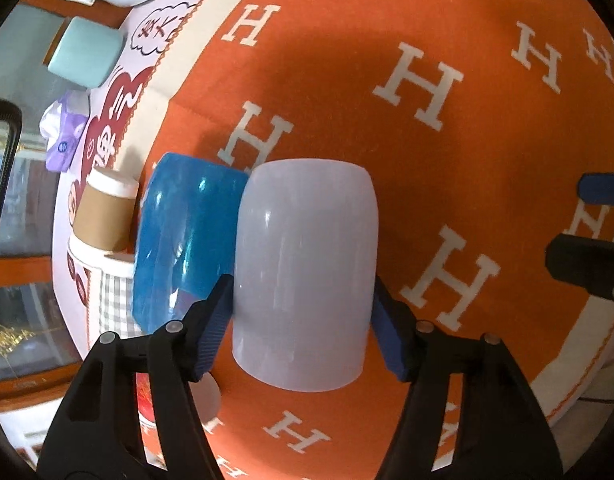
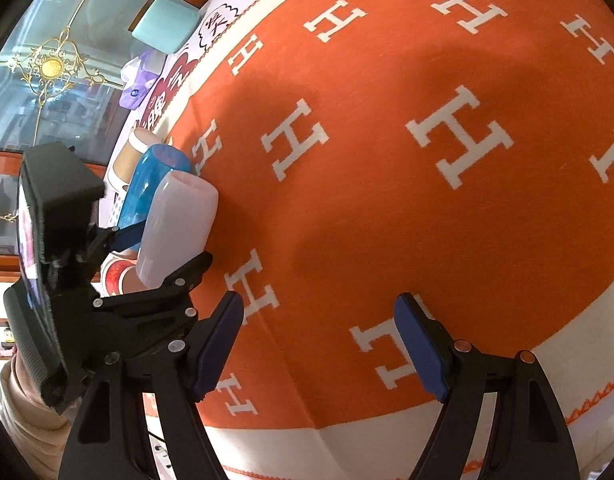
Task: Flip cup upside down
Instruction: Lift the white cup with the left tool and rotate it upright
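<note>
A frosted white cup stands on the orange cloth, its closed end toward the far side of the view. My left gripper is shut on the white cup, one blue pad on each side near its wider end. A blue translucent cup stands touching its left side. In the right wrist view the white cup and blue cup sit at the left, with the left gripper on the white one. My right gripper is open and empty over bare cloth.
The orange blanket with white H letters covers the table. A brown paper cup with a white lid, a purple packet and a teal stool lie to the left, near the table edge. The right gripper's finger shows at the right edge.
</note>
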